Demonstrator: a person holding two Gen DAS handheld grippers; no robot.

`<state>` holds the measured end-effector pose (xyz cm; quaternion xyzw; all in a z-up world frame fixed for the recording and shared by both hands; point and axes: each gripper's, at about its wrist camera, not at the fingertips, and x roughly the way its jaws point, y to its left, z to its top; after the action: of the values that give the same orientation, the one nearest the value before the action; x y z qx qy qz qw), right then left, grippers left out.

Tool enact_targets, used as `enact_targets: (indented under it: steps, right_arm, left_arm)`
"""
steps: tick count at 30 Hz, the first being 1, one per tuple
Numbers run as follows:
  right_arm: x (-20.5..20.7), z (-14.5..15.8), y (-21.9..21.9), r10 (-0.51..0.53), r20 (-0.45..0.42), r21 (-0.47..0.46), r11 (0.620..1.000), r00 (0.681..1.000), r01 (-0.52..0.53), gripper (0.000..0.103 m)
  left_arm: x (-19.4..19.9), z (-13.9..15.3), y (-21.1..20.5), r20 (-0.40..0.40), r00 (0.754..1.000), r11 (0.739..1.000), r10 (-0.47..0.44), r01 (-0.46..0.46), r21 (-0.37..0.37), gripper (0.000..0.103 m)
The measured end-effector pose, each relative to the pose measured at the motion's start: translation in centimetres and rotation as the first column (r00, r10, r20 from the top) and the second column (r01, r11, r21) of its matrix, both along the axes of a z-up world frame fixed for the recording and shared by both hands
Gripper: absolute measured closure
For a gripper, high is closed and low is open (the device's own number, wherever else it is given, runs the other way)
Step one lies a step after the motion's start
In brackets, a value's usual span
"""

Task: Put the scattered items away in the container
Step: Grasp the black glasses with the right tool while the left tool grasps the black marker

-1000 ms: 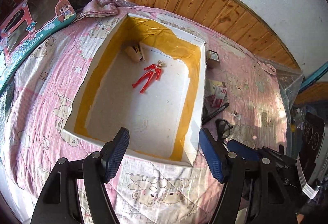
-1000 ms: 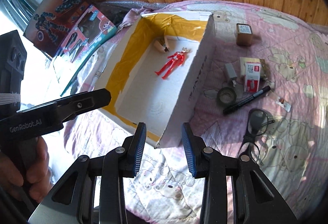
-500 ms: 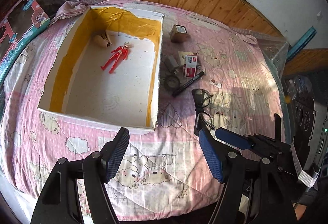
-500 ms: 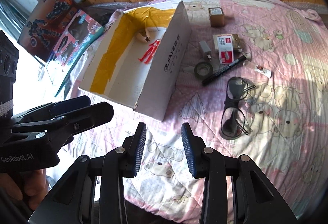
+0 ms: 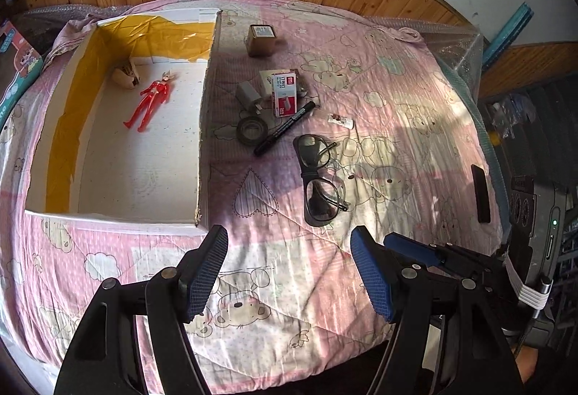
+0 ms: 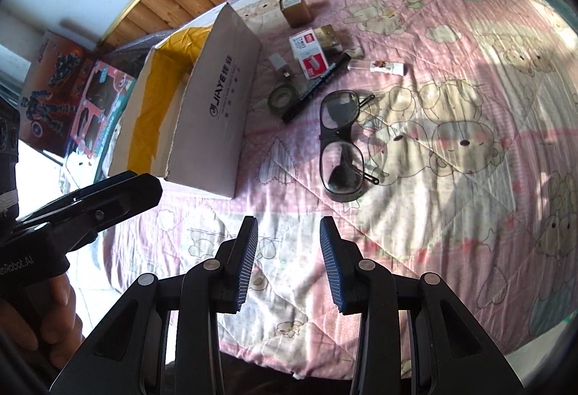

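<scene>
My left gripper (image 5: 289, 272) and right gripper (image 6: 289, 265) hover over the near edge of the pink cartoon-print quilt (image 5: 379, 77), jaws parted and empty. The white cardboard box lined with yellow tape (image 5: 202, 127) holds a red toy figure (image 5: 151, 99). Black-framed glasses (image 6: 339, 142), a black marker (image 6: 314, 88), a dark tape roll (image 5: 251, 130) and a red-and-white staple box (image 5: 283, 95) lie beside it, nearest-first for picking.

Bare quilt (image 5: 289, 250) before the glasses (image 5: 319, 178)
</scene>
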<state>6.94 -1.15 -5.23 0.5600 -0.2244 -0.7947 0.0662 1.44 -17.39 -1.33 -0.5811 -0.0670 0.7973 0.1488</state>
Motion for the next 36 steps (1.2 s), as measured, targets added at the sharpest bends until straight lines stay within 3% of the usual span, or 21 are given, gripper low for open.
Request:
enact_targets:
  steps: [9, 17, 28, 33, 36]
  right_arm:
    - [-0.6, -2.0, 2.3, -0.067, 0.022, -0.053, 0.996, 0.997, 0.068, 0.065]
    - [-4.2, -4.0, 3.0, -0.076, 0.016, -0.064, 0.995, 0.997, 0.077, 0.064]
    - [-10.8, -8.7, 1.5, -0.001, 0.070, 0.033, 0.999, 0.998, -0.001, 0.059]
    - [-12.2, -10.6, 0.5, 0.028, 0.100, 0.084, 0.996, 0.995, -0.036, 0.058]
    - [-12.4, -12.2, 0.9, 0.015, 0.131, 0.102, 0.994, 0.991, -0.028, 0.057]
  left_arm:
    - [-0.6, -0.9, 2.1, 0.024, 0.999, 0.999, -0.032, 0.032, -0.012, 0.032]
    - [-1.9, -2.2, 2.4, 0.057, 0.998, 0.999, -0.021, 0.023, -0.039, 0.032]
    - [-5.4, -2.3, 1.0, 0.061, 0.998, 0.999, 0.028, -0.025, -0.042, 0.032]
    - [-8.2, -3.1, 0.9, 0.076, 0.996, 0.999, 0.045, -0.045, -0.003, 0.032]
    - [-9.9, -4.2, 1.6, 0.065, 0.997, 0.999, 0.031, -0.029, -0.027, 0.032]
